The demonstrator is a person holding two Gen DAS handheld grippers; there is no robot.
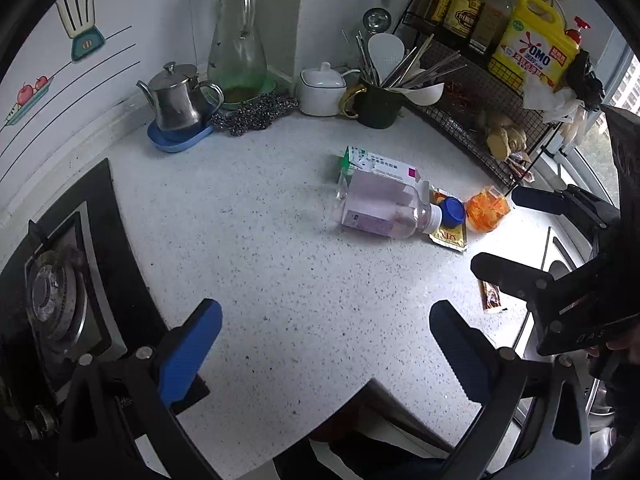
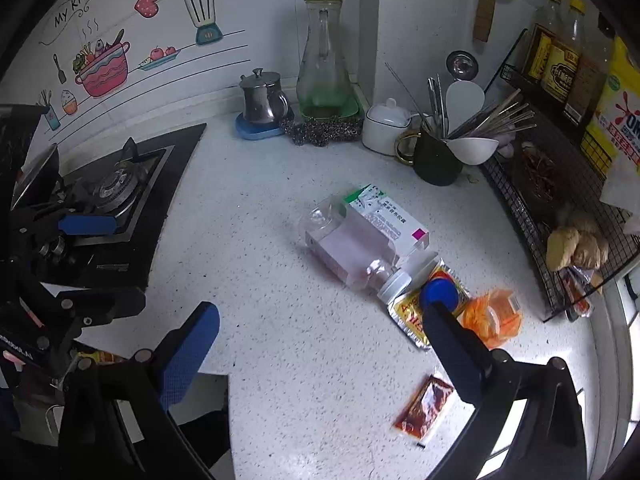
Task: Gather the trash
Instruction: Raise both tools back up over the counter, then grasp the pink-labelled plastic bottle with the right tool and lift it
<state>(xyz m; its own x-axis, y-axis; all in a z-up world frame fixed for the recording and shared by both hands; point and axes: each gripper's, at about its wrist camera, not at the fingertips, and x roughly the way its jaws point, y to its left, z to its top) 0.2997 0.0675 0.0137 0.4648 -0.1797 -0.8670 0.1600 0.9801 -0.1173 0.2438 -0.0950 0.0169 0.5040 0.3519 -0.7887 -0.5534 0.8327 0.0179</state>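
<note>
Both tools spread wide, empty, above speckled tabletop (image 1: 280, 280) — left tool (image 1: 326, 326), right tool (image 2: 320, 312); plastic bottle (image 2: 352, 252), orange wrapper (image 2: 494, 314) clustered beyond.

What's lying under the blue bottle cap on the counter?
The blue cap sits on a yellow foil sachet, beside the plastic bottle. The sachet's print beneath the cap is hidden.

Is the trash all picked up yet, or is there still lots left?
Nothing looks collected yet. Both the left hand-held gripper and the right hand-held gripper are open and empty. Still on the counter: the plastic bottle, the medicine box, the blue cap, the yellow packet, the orange wrapper and the red sauce packet.
</note>
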